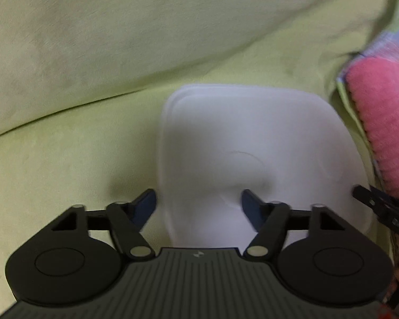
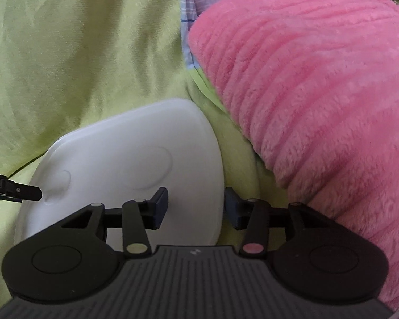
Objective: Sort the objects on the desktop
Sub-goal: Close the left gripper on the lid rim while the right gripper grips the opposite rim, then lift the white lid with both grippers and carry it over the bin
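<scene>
On the light-green fabric surface (image 1: pixel 66 146) sits the task's thing: a white, rounded-square plastic container lid or box (image 1: pixel 252 146), lying flat, with shallow oval dimples moulded into its top. Can't tell whether it is a lid alone or a closed box.

Left gripper (image 1: pixel 198 207): tongs apart, straddling the white piece's near-left edge, one finger off it over the fabric, the other over its top. Nothing clamped.

Right gripper (image 2: pixel 196 207): tongs apart too, bracketing the piece's right edge (image 2: pixel 218 186); one finger over the top, the other just outside the rim. No grip visible yet.

Just beside, on the right: a pink ribbed fleece blanket (image 2: pixel 319 106), with a striped pale-blue cloth (image 2: pixel 188 13) under it.

Progress, my read: early. Both tools are lined up on opposite sides of the white piece, looks like a two-sided pickup about to start. Nothing sorted in view; no destination or other desktop objects visible. Close, lift and place all remain.
</scene>
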Demonstrator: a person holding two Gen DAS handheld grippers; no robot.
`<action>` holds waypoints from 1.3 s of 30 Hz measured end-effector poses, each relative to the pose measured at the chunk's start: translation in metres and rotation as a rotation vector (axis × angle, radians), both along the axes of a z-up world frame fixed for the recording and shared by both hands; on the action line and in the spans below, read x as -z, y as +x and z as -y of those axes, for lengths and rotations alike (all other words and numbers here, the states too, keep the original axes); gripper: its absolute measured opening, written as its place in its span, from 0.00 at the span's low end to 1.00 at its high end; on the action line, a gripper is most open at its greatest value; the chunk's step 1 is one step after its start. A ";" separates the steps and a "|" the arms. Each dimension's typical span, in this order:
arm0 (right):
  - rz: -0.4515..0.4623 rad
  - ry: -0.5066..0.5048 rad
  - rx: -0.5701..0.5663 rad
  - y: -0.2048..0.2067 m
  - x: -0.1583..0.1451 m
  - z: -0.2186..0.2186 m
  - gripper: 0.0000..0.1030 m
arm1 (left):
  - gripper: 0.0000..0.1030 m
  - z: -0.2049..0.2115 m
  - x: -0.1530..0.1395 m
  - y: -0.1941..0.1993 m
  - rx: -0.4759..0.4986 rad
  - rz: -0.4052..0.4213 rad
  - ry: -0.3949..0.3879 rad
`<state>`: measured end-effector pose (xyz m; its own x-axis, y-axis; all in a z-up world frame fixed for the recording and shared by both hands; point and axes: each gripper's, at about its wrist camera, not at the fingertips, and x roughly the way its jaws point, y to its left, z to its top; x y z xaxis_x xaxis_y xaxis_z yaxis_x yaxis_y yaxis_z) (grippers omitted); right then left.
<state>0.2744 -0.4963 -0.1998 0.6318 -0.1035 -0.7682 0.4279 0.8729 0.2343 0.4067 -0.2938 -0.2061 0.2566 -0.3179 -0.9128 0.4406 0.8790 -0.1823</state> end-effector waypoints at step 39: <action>0.136 0.117 -0.056 -0.055 -0.080 -0.044 0.23 | 0.21 -0.112 -0.099 -0.045 -0.078 0.060 -0.135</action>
